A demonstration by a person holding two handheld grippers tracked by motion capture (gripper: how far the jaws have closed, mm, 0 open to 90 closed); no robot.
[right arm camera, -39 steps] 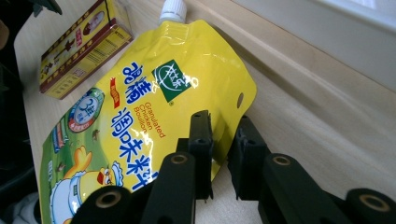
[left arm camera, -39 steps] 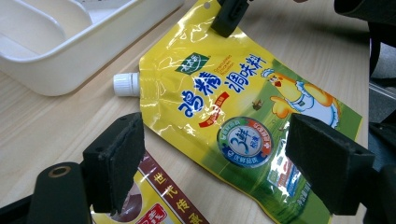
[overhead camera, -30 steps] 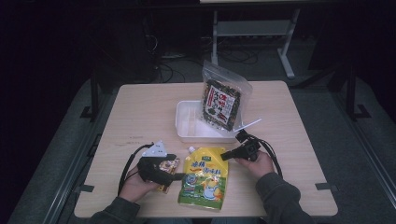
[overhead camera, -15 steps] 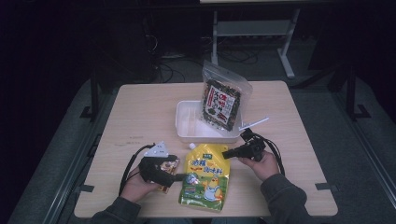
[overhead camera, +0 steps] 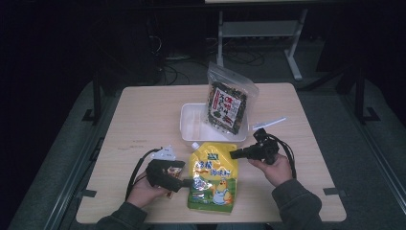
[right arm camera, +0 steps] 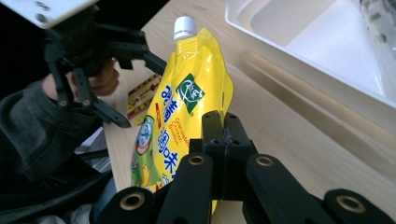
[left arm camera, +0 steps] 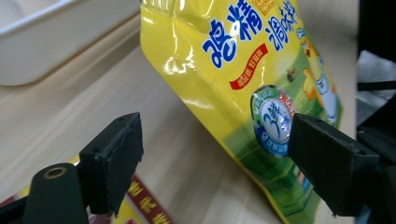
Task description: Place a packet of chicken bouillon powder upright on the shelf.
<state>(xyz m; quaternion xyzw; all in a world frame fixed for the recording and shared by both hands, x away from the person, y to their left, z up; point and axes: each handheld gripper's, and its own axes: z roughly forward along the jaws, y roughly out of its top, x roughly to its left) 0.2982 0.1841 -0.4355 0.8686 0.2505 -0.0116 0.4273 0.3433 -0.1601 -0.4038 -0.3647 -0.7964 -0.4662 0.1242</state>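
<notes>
A white tray (overhead camera: pixel 191 125) — dark snack bag (overhead camera: pixel 227 105) leaning in it.

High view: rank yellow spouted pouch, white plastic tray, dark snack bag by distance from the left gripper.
From the left gripper:
1. Yellow spouted pouch, right beside its jaws, near table edge.
2. White plastic tray, mid-table, farther back.
3. Dark snack bag, leaning at the tray's right end, farthest.

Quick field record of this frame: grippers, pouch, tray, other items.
left gripper: open, jaws either side of the pouch's lower edge
right gripper: shut, on the pouch's edge; grip hidden behind the jaws
pouch: yellow, white cap toward the tray, lifted off the table
tray: white, beyond the pouch
dark bag: leans in the tray's right end
sachet: flat by the left hand
table: light wood
</notes>
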